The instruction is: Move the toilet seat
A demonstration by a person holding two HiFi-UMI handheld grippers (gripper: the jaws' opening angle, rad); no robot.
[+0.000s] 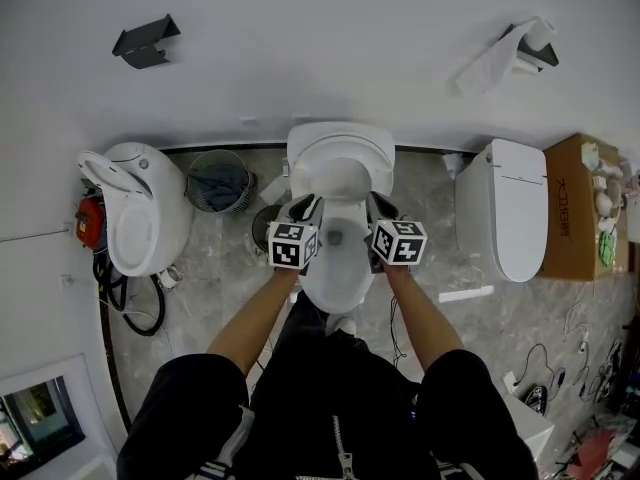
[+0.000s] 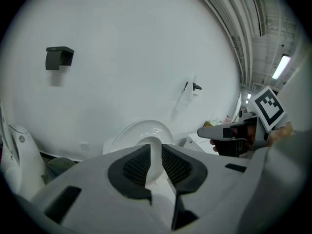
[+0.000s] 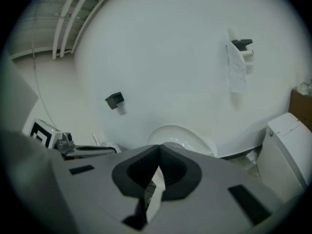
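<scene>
A white toilet [image 1: 338, 273] stands against the wall, straight ahead of me, with its lid [image 1: 340, 140] up. The white toilet seat [image 1: 340, 180] is tilted up off the bowl between my two grippers. My left gripper [image 1: 308, 206] is at the seat's left edge. In the left gripper view the seat's rim [image 2: 155, 155] fills the narrow gap in the left gripper [image 2: 155, 162], whose pads press on it. My right gripper [image 1: 378, 206] is at the seat's right edge. In its own view the right gripper [image 3: 157, 167] has its fingertips touching, with only a sliver of white showing below them.
A second toilet [image 1: 135, 208] stands at the left and a third [image 1: 515, 208] at the right. A wire bin [image 1: 218, 181] sits left of the bowl. A cardboard box [image 1: 575, 203] is at far right. Cables [image 1: 130, 293] lie on the floor. A paper holder [image 1: 520, 53] and a black bracket [image 1: 145, 40] are on the wall.
</scene>
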